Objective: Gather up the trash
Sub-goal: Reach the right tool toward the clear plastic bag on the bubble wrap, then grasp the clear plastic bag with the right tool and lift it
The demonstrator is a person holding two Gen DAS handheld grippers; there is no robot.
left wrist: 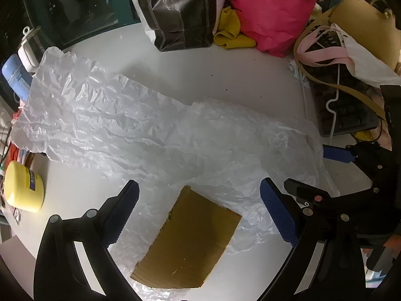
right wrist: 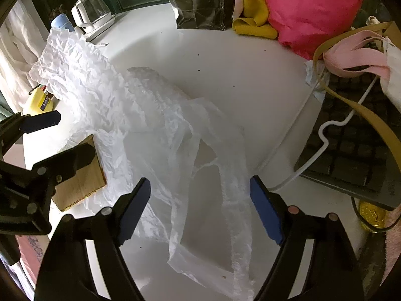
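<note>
My right gripper (right wrist: 200,208) gapes over the plastic bag (right wrist: 200,150), not pinching. Left gripper (left wrist: 200,213) spread above the cardboard (left wrist: 190,240).

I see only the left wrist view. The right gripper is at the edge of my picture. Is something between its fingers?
Observer: Yes. The thin clear bag lies between the fingers of the right gripper; they stand open and do not press it.
Operator: Does the bag end there?
Observer: No, it runs on past the fingers, toward the camera.
Operator: Is anything near that end?
Observer: A small brown crumb lies beside it.
</note>
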